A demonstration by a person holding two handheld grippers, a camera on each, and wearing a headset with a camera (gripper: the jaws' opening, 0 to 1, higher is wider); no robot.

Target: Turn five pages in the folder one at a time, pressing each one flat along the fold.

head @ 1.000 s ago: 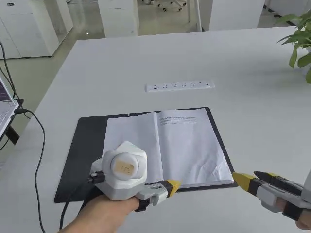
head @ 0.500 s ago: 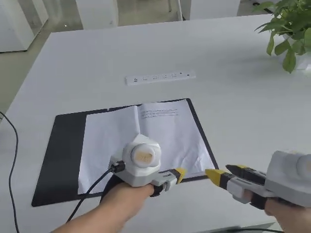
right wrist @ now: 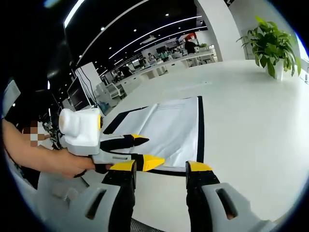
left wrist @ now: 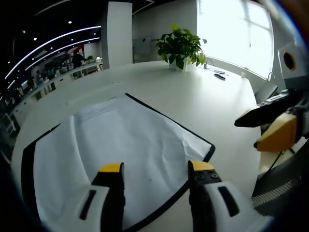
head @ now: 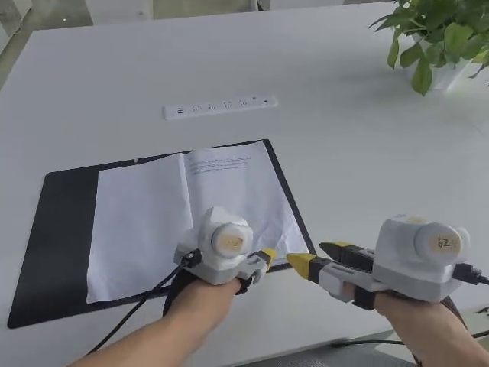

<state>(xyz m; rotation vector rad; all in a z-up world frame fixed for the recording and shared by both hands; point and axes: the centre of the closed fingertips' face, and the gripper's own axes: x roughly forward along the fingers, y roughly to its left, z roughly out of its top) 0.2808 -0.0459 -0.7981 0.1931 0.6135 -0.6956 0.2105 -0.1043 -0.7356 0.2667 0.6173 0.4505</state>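
White paper pages (head: 145, 214) lie open in the black folder (head: 57, 229), which rests flat on the pale table (head: 367, 153). The left gripper (head: 263, 260) is at the near right corner of the right page. Its 2 yellow-tipped jaws are spread apart and hold nothing. In the left gripper view the page lies just under and ahead of these jaws. I cannot tell if they touch the paper. The fold (head: 187, 202) between the 2 pages runs away from this gripper, ahead and a little to its left.

The right gripper (head: 315, 258) is just to the right of the left one, off the folder's edge and over bare table. Its jaws are also apart and empty, and they point at the left gripper's tips. In the right gripper view the folder's near corner sits just ahead of its jaws.

A hand (head: 191, 302) holds the left gripper, and a black cable (head: 137, 313) trails back from it. Far ahead of both grippers, past the folder, lies a white power strip (head: 220, 107). A green plant (head: 428, 38) stands well off, ahead and to the right of the right gripper.
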